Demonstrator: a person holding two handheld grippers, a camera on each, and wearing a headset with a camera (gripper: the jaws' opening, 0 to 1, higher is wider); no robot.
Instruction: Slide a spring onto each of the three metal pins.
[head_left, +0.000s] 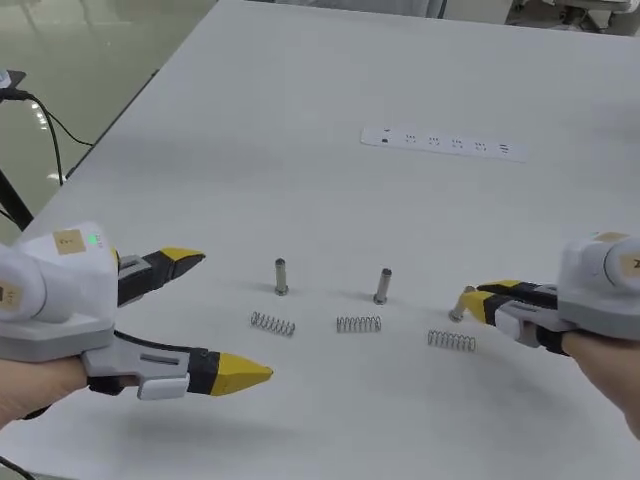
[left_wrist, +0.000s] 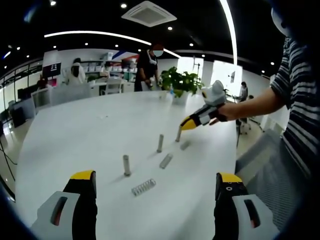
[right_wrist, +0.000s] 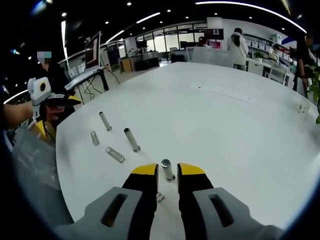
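So, nothing's threaded yet: all three springs (head_left: 358, 324) lie loose on the surface (head_left: 300, 180) ahead of your gaping left tool (head_left: 234, 315), while your right tool (right_wrist: 167, 175) straddles the nearest pin (right_wrist: 166, 165), whether gripping you cannot tell.

A large white table (head_left: 300, 100) stands on a glossy pale-green floor (head_left: 80, 50). The ceiling is dark and carries spot lights (left_wrist: 123, 6), light strips (left_wrist: 100, 34) and an air vent (left_wrist: 149, 13). Desks (right_wrist: 90, 75) and windows (right_wrist: 170, 40) line the far walls.
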